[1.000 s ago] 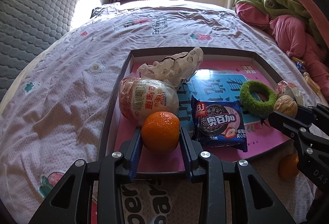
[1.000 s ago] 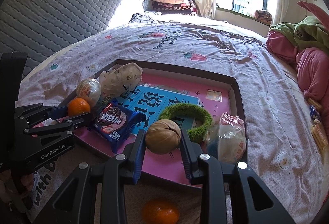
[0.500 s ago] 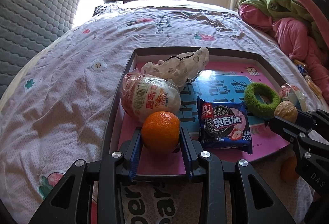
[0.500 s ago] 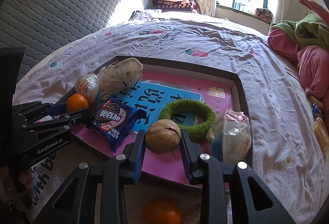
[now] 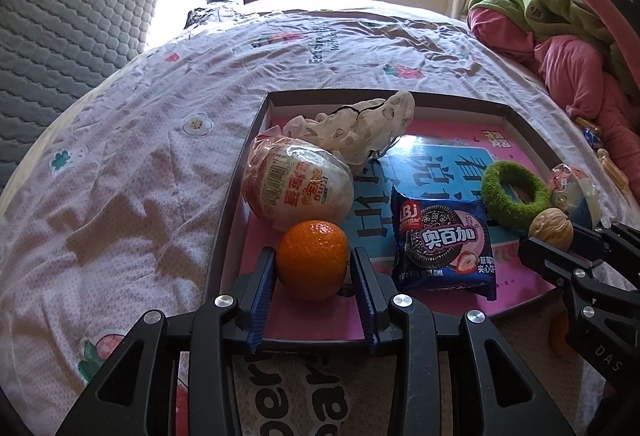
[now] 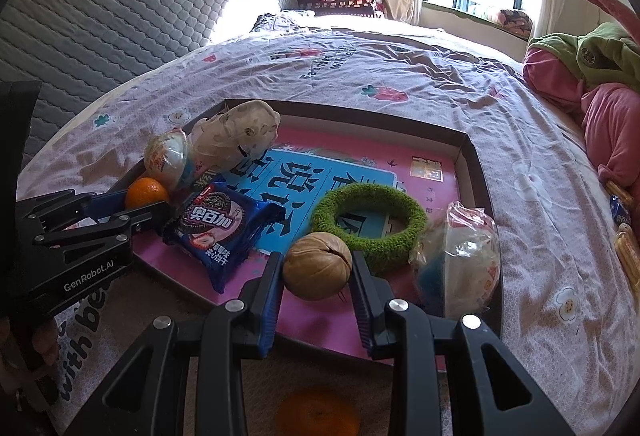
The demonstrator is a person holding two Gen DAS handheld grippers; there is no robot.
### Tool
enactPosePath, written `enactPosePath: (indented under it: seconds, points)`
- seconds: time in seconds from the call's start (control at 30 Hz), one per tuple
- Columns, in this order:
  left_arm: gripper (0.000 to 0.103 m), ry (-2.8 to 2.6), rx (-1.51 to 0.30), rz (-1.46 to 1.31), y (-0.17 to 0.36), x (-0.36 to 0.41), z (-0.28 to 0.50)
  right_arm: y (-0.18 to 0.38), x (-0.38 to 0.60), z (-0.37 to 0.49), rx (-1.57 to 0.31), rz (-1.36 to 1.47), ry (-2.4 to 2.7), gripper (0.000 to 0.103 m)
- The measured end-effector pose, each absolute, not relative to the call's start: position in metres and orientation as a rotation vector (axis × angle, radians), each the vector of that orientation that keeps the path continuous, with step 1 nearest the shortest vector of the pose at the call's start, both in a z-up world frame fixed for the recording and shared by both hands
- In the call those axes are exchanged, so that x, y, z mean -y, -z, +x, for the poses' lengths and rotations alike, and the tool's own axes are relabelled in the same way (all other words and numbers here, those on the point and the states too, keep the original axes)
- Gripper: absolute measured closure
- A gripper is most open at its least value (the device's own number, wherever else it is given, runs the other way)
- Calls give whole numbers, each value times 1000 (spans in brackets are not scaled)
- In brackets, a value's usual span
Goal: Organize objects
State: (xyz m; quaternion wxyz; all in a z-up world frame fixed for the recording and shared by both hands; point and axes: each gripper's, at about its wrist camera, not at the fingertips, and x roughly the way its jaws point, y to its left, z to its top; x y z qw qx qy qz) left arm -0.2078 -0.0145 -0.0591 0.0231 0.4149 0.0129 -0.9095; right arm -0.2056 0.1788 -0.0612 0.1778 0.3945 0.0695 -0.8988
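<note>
Holding, left gripper (image 5: 312, 268): one round, dimpled orange mandarin (image 5: 312, 260), pinched between blue ribbed fingers (image 5: 262, 288) above the near left corner of the shallow dark-walled cardboard tray with pink printed floor (image 5: 256, 127), a plastic-wrapped white egg-shaped snack (image 5: 298, 187) just beyond the fingertips. Holding, right gripper (image 6: 316, 268): one tan, cracked walnut (image 6: 317, 265), pinched likewise near the tray's front edge, a fuzzy green ring (image 6: 370, 228) just beyond. Risks, judged: either round item may roll once released, the mandarin nudging the blue cookie packet (image 5: 442, 240) at right; over-squeezing could bruise the fruit.
</note>
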Motion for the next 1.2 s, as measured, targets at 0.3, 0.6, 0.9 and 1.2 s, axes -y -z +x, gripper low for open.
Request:
enactPosePath:
  seconds: [0.3,0.6,0.9,1.2]
  points:
    - [52,2815,-32,1283,56,14,-202,59,-176,-204,-201,1122,2535,68]
    - [45,2825,-29,1270,45,12,-194,50,-179,-195,-189,1080,2556,57]
    - [39,2845,-50,1236,28,13,-180,40,-184,-179,-182,1034,2604,49]
    - [32,2876,-63,1162,5,14,-151,24,-189,-160,-166,975,2678,43]
